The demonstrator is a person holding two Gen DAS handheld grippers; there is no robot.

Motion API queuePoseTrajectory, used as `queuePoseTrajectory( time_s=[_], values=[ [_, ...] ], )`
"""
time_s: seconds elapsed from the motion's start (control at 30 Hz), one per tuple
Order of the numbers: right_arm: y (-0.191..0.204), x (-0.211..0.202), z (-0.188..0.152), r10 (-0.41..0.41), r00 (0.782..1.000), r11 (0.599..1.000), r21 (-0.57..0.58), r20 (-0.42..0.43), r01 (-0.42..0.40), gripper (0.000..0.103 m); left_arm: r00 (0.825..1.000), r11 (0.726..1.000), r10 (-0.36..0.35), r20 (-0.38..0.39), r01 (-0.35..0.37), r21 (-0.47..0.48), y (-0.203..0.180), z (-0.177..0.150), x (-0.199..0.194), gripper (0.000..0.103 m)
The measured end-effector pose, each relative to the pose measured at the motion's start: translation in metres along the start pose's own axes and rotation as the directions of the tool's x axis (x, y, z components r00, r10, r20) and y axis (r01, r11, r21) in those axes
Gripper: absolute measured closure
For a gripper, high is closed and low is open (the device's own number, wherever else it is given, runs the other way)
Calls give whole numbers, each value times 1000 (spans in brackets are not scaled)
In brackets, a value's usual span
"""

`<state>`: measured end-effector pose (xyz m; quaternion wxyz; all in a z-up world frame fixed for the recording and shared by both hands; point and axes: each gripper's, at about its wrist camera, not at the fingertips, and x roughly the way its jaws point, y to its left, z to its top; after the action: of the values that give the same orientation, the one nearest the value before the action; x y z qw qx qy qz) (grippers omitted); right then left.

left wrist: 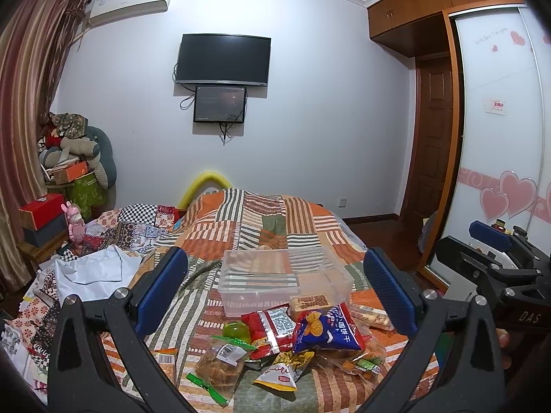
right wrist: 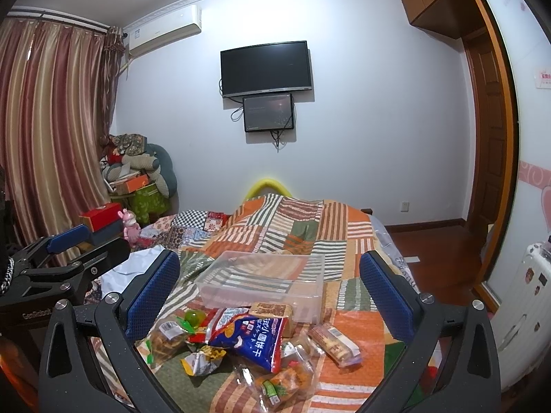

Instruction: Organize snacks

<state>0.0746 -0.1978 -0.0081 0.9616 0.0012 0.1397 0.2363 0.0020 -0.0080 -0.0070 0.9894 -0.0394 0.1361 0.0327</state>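
Several snack packets lie heaped on the bed [left wrist: 241, 227], on its patchwork striped quilt, just in front of a clear plastic bin [left wrist: 282, 278].

- Blue biscuit bag [left wrist: 325, 332] — top of the heap, overlapping a red packet [left wrist: 270, 327] at its left.
- Brown-labelled cracker pack [left wrist: 308, 301] — behind the blue bag, touching the bin's near wall.
- Green jelly cup [left wrist: 236, 330] — left of the red packet.
- Clear bag of brown snacks [left wrist: 215, 368], green-sealed — front left of the heap.
- Yellow-and-white small packet [left wrist: 286, 370] — front centre.
- Wrapped bar with barcode [right wrist: 332, 340] — right of the heap, slightly apart from it.
- Clear packet of orange snacks with green label [right wrist: 286, 380] — nearest edge in the right wrist view.

Bin: transparent, rectangular, upright, open-topped; whether anything lies inside cannot be told.

Left claw [left wrist: 275, 296] — released, blue pads spread wide either side of the heap and bin, grasping nothing, above the quilt.
Right claw [right wrist: 268, 294] — likewise released and spread wide, grasping nothing.

Surroundings: crumpled white sheet [left wrist: 93, 275] on the bed's left side; pink figurine [left wrist: 75, 223] beside a red box [left wrist: 43, 206]; wall-mounted television [left wrist: 222, 60] with a smaller screen [left wrist: 219, 104] beneath; air conditioner [left wrist: 131, 1] above striped curtains [left wrist: 24, 103]; wooden wardrobe [left wrist: 447, 69] with heart-patterned sliding door at right.
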Motion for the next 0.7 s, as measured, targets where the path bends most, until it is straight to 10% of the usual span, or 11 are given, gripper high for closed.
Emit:
queuePoseTrajectory(
  time_s=[0.7],
  values=[
    [2,-3,3,0,1000,1000,7,2,0,0,1000,1000,0,1,0,-5,2,0,1,0]
  ],
)
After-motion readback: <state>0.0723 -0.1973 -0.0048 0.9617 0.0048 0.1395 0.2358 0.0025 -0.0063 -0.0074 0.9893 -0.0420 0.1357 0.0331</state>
